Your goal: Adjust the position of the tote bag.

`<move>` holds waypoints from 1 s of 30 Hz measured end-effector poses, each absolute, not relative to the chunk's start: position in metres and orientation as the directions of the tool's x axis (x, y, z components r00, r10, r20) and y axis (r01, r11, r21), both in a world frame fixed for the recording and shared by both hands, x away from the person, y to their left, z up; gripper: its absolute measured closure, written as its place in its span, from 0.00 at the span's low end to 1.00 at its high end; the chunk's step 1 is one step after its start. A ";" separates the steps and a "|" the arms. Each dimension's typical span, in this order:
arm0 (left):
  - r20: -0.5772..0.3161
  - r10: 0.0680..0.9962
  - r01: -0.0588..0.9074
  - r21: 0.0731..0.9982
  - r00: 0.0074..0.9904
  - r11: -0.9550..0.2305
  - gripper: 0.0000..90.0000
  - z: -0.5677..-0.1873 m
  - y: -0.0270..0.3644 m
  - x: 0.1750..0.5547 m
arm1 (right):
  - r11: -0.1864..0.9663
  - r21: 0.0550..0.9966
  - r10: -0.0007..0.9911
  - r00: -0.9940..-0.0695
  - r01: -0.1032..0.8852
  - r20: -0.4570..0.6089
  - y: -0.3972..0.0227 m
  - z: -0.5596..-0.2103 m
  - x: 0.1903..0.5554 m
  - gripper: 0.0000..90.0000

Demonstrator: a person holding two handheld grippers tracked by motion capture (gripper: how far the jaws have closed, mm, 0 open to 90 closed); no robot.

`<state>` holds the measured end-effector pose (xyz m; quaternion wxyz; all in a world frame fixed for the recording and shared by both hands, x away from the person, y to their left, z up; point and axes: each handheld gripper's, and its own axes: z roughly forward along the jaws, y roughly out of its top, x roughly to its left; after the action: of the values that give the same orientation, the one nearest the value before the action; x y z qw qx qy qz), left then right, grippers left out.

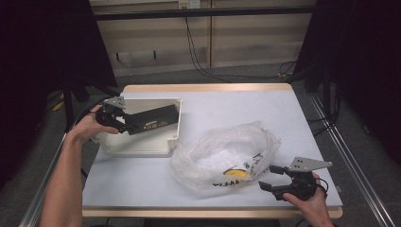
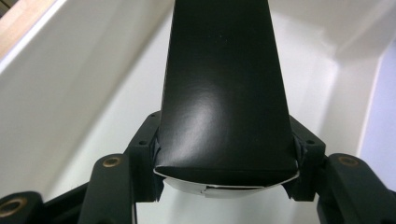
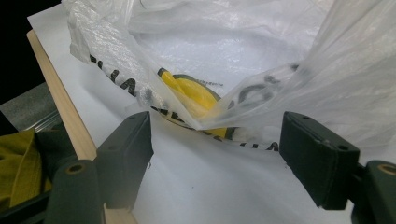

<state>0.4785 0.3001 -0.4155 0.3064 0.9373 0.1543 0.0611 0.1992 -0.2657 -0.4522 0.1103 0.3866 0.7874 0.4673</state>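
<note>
Pale blue tabletop [image 1: 142, 184] with a wooden edge, largely bare along the far and near sides. White open tray [image 1: 142, 144] set at the left, just beside a crumpled clear plastic bag [image 1: 222, 151] with black lettering and a yellow patch, lying at the centre right.

Long black box [image 1: 153, 120] held over the tray, tilted, one end clamped between the left tongs [image 1: 124, 124], pads pressing its two sides as seen in the left gripper view [image 2: 224, 93]. Step in hand, by judgement: lowering the box into the tray. Next move likely called for: levelling the box lengthwise along the tray's inner floor [image 2: 84, 93], then releasing. Little spare room between box ends and tray walls, so a straight descent probably needed; far corner wall close ahead.

Right tongs [image 1: 270, 177] resting low at the near right corner, jaws spread wide and holding nothing, bag's near fold [image 3: 205, 121] lying just ahead of them but not pinched. Tabletop's wooden edge [image 3: 60, 98] close beside the right tongs, leaving scant room toward that side; open surface ahead only beneath the bag.
</note>
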 end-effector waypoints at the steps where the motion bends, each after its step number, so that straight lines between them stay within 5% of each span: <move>1: 0.017 0.325 0.252 0.595 0.946 -0.763 0.48 -0.416 0.300 0.479 | 0.263 0.822 0.713 -0.676 0.506 0.188 -0.266 -0.452 0.199 0.28; 30: -0.002 0.301 0.263 0.493 0.954 -0.829 0.45 -0.426 0.290 0.485 | 0.269 0.820 0.713 -0.676 0.506 0.184 -0.266 -0.452 0.199 0.27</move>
<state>0.4847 0.2898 -0.4260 0.2522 0.9556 0.1474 0.0378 0.1993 -0.2657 -0.4523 0.1114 0.3864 0.7886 0.4651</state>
